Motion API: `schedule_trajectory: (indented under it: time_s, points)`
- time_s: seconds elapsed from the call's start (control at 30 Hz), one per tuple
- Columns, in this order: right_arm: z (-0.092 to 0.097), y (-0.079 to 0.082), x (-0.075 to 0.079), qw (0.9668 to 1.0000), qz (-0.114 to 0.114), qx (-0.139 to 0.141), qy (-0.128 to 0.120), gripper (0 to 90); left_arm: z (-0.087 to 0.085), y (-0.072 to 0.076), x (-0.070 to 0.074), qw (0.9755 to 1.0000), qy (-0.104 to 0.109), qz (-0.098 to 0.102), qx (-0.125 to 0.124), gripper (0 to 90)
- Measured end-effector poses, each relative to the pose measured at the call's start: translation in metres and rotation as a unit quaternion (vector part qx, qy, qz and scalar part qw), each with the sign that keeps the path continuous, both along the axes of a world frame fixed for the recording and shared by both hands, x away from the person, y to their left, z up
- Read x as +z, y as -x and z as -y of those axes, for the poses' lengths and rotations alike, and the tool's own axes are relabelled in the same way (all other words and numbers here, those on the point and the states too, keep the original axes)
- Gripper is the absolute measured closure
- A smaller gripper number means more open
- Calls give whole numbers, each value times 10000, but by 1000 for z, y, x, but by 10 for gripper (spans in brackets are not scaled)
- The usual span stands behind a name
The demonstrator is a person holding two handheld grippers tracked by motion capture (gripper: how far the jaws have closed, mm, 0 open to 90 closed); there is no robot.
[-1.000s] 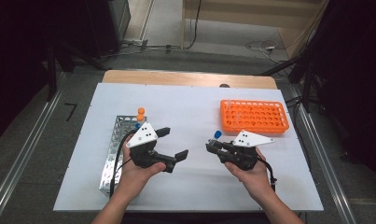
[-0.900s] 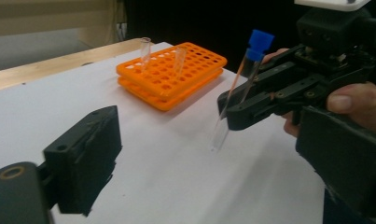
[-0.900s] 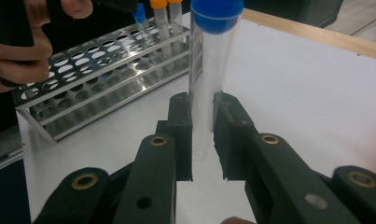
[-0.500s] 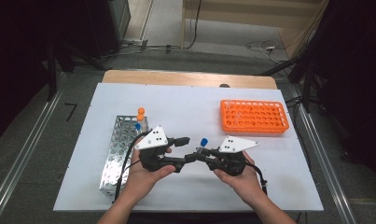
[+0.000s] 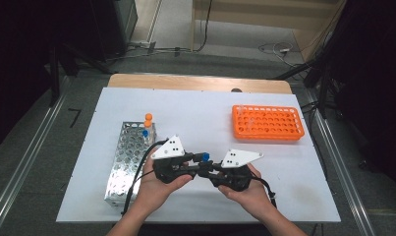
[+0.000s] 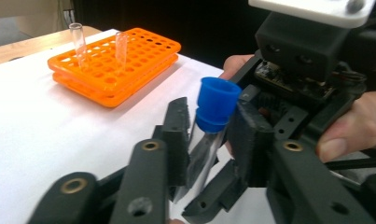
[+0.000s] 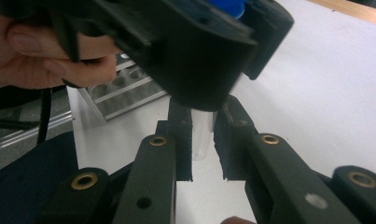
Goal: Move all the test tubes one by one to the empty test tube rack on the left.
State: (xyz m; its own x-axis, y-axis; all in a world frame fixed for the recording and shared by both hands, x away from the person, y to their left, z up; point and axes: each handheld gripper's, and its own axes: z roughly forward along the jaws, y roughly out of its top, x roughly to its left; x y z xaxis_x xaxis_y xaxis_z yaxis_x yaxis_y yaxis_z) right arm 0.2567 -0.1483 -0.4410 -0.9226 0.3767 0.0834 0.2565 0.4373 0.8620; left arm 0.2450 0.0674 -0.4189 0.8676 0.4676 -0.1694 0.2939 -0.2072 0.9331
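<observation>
Tube handover above the near middle of the worktop (image 5: 294, 196)

The left tongs (image 5: 201, 163) have just been closing and now clamp the blue-capped tube (image 6: 212, 122) below its cap, while the right tongs (image 7: 203, 136) clamp its lower end; a second ago the two stood apart. Next comes the right's release, I judge. Bare worktop lies between the metal rack (image 5: 129, 155) and orange rack (image 5: 267, 123).
</observation>
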Motion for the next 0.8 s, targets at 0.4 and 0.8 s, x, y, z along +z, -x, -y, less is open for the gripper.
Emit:
schedule_trajectory:
  time_s: [0.4, 0.8]
  points:
    - [3, 0, 1, 10000, -47, 41, -34, 722, -5, 1, 2, 9997, -34, 198, 142, 769]
    - [17, -5, 7, 9993, -97, 191, -317, 206, -25, -2, 7, 9987, 11, 238, 444, 770]
